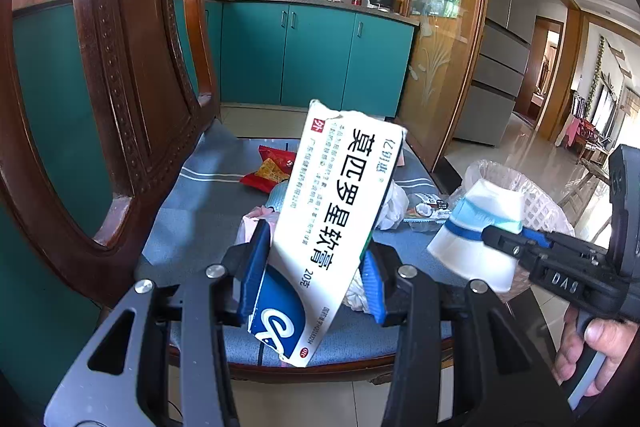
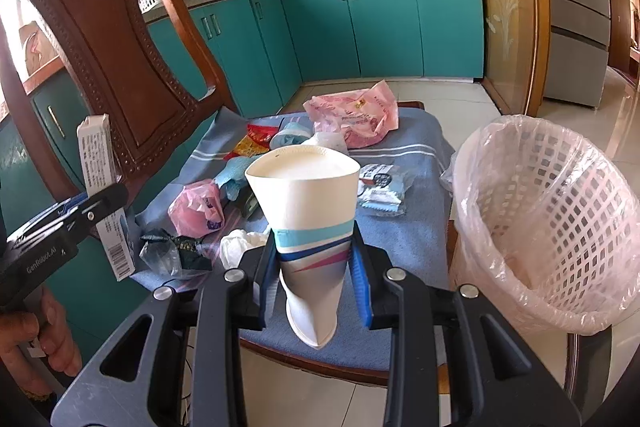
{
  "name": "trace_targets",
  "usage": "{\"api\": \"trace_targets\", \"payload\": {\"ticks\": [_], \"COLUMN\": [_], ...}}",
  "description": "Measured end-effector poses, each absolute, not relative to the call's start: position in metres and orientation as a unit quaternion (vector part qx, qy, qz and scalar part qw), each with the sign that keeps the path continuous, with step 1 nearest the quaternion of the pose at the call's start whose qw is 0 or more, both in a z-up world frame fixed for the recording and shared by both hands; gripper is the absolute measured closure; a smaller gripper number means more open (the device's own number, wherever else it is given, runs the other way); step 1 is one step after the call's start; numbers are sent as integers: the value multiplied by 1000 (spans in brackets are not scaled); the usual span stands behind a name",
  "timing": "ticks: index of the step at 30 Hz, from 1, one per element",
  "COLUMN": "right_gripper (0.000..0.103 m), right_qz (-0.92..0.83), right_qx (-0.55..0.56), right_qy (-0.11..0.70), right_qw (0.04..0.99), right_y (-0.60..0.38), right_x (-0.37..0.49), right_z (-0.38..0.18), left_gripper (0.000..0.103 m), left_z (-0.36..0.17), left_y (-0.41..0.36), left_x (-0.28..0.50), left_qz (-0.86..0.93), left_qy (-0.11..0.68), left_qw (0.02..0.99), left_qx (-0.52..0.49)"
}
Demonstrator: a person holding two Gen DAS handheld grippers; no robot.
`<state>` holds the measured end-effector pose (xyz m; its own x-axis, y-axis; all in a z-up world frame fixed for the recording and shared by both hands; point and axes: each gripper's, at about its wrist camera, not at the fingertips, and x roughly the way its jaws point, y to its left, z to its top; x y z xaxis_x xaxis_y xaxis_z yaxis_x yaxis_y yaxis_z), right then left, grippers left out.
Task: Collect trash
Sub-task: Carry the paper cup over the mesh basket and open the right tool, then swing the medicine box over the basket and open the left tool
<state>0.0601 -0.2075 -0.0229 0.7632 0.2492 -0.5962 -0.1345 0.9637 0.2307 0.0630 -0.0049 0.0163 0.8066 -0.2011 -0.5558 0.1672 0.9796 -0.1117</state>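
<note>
The left gripper (image 1: 316, 275) is clamped on a white-and-blue cardboard medicine box (image 1: 332, 223) printed with Chinese characters, held tilted above the blue striped cushion (image 2: 416, 227) of a carved wooden chair (image 2: 120, 67). The right gripper (image 2: 316, 291) is clamped on a squashed white paper cup with blue and pink bands (image 2: 308, 219), also held over the cushion. Still lying on the cushion are a pink plastic bag (image 2: 352, 119), a red snack wrapper (image 2: 252, 143), a crumpled white tissue (image 2: 236, 247) and other scraps. A white lattice wastebasket lined with clear plastic (image 2: 560, 227) stands just beside the chair, to the right.
</note>
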Motion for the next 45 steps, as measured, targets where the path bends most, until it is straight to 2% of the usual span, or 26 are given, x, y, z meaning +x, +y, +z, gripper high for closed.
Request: {"api": "trace_targets", "payload": {"ticks": [8,10,12,15,18,26,31,36,37,38,39,40,45], "right_gripper": [71,67,31,17,12,10,10,10,10,10,9,9,9], "right_qz": [-11,-45,-82,-103,-104,-105,-133,-189,-194,-201,-204,-207,-191], "right_qx": [143,161,179,202,189,223,252,293,294,296,296,297,296], "right_qy": [271,273,283,261,243,224,194,113,102,92,87,85,104], "right_qw": [952,947,939,938,946,943,939,930,930,929,929,928,930], "right_y": [-300,-325,-346,-358,-355,-359,-375,-400,-402,-405,-407,-409,-408], "right_x": [67,72,76,68,64,56,42,11,6,2,0,-1,6], "right_z": [6,1,-6,-4,3,5,11,21,23,24,25,25,22], "left_gripper": [59,60,60,60,60,60,60,59,57,50,28,21,14], "left_z": [17,17,17,17,15,14,26,49,52,54,55,55,47], "left_y": [-6,-6,-8,-11,-15,-46,-118,-210,-226,-239,-251,-255,-218], "left_x": [62,62,62,62,63,69,87,120,126,132,138,141,139], "left_qz": [-101,-103,-104,-107,-112,-160,-232,-311,-331,-349,-356,-350,-300], "left_qy": [295,294,294,293,294,306,317,311,311,312,314,312,314], "left_qw": [950,950,950,950,949,938,920,897,889,882,878,881,899], "left_qx": [-25,-24,-23,-19,-12,-5,-7,-40,-48,-54,-56,-57,-59]}}
